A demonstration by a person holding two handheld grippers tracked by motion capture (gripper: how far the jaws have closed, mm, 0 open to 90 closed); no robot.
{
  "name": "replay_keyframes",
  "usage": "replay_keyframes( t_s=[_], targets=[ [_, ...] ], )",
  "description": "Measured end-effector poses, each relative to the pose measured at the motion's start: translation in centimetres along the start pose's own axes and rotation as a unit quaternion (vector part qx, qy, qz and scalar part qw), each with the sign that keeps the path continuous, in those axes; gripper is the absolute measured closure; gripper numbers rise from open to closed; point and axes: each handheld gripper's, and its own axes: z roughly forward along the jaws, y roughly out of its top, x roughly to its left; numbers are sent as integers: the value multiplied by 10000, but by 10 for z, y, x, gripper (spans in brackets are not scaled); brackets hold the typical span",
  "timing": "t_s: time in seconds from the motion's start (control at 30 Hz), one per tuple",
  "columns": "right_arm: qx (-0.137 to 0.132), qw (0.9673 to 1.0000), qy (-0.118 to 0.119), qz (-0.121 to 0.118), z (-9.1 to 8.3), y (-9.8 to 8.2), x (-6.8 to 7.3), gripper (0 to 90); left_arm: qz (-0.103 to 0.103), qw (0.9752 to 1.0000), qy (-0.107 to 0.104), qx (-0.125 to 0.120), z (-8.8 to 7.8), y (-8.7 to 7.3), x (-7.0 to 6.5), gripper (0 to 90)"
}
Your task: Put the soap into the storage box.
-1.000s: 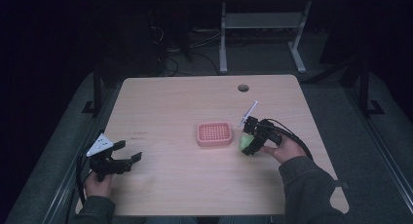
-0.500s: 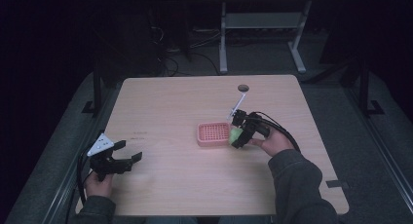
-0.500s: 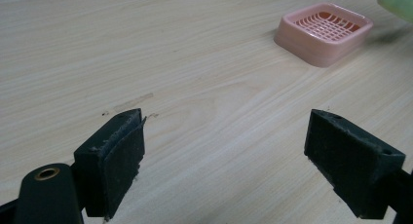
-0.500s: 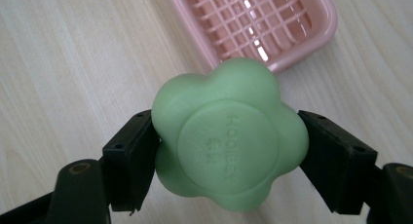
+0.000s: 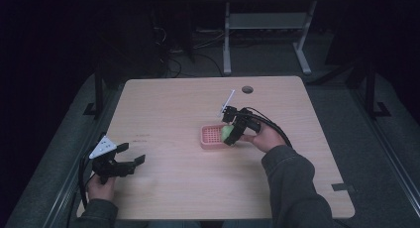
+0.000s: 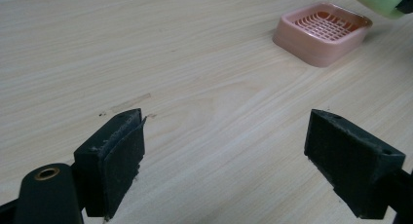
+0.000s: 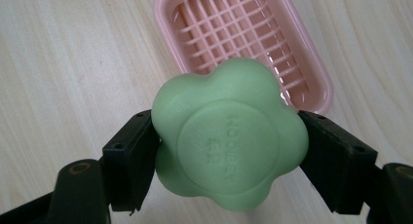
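Observation:
A green flower-shaped soap (image 7: 229, 136) is clamped between the jaws of my right gripper (image 5: 229, 135), held in the air over the near right edge of a pink slatted soap dish (image 5: 212, 137). The dish (image 7: 243, 39) lies on the wooden table and holds nothing. In the left gripper view the dish (image 6: 322, 31) sits far off at the upper right, with the soap (image 6: 382, 1) at the frame's corner above it. My left gripper (image 5: 132, 163) rests at the table's near left, open, with bare wood between its pads (image 6: 119, 153).
The light wooden table (image 5: 173, 104) has a round cable hole (image 5: 247, 89) near its far edge. A thin white marker stick (image 5: 227, 102) rises from the right gripper. Dark floor, cables and a metal stand lie behind the table.
My right gripper has carried the green soap leftward, from beside the dish's right side to just above the dish's edge. The left gripper has stayed put.

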Motion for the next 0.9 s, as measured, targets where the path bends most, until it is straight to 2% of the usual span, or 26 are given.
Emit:
replay_keyframes(
  t_s=[0.23,0.37,0.73,0.9],
  targets=[
    [54,9999,-9,-121,6,18,0,258,-8,10000,5,-4,1,0,0,144],
    [-45,9999,73,-75,11,23,-3,258,-6,10000,1,-5,1,0,-1,144],
    [76,9999,-3,68,29,31,-12,258,-15,10000,-21,-29,2,0,-1,144],
    [133,9999,-44,55,35,34,-12,258,-24,10000,-22,-43,2,0,-1,144]
  ],
)
